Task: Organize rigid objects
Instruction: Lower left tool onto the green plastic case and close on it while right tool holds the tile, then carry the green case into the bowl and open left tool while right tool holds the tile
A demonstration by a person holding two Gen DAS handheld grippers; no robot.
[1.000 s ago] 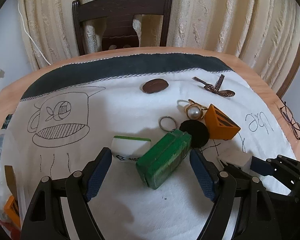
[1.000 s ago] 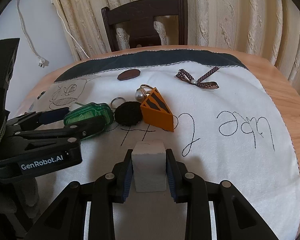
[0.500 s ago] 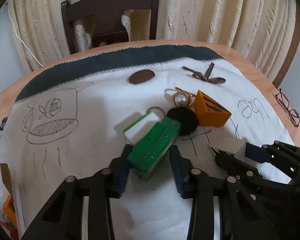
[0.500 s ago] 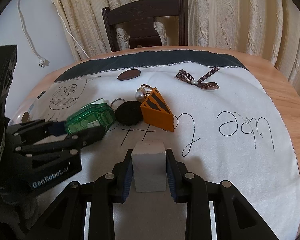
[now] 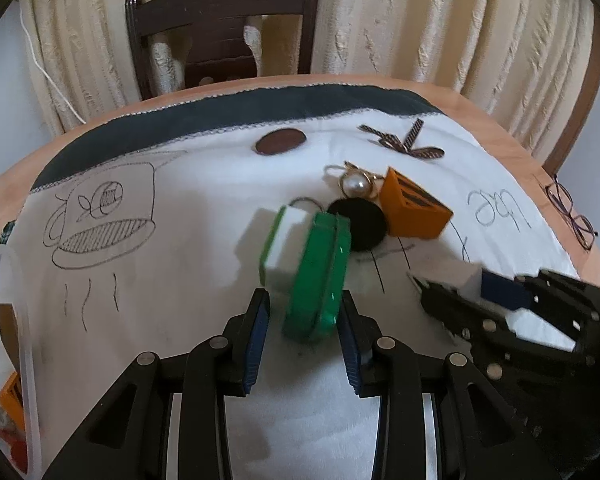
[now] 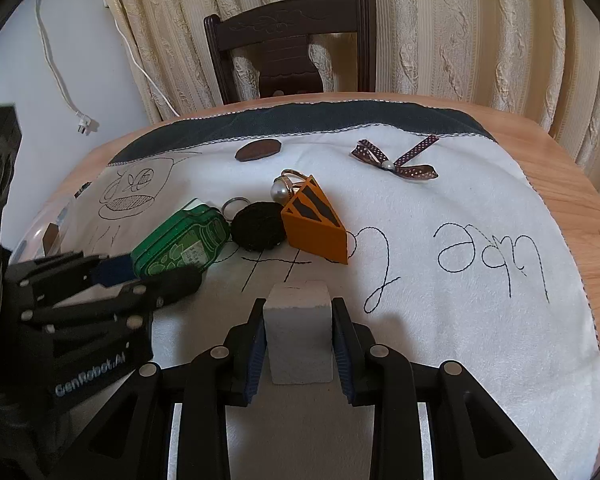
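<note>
Since 1 s earlier, left gripper (image 5: 302,340) had closed in on green tin (image 5: 320,272), tipping it on edge w/ white tile (image 5: 282,240) alongside; jaws looked nearly pinched on it, contact unclear, probably for lifting. Right view: right gripper (image 6: 298,344) unmoved, jaws clamped on white block (image 6: 299,332) above cloth (image 6: 460,300) on tabletop (image 6: 560,168), likely waiting to be sorted.

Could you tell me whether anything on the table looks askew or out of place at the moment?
Yes: the green tin stands tipped on its long edge between the left claw's pads, leaning against the white and green tile. A pair of glasses also lies off the cloth, at the table's edge.
</note>
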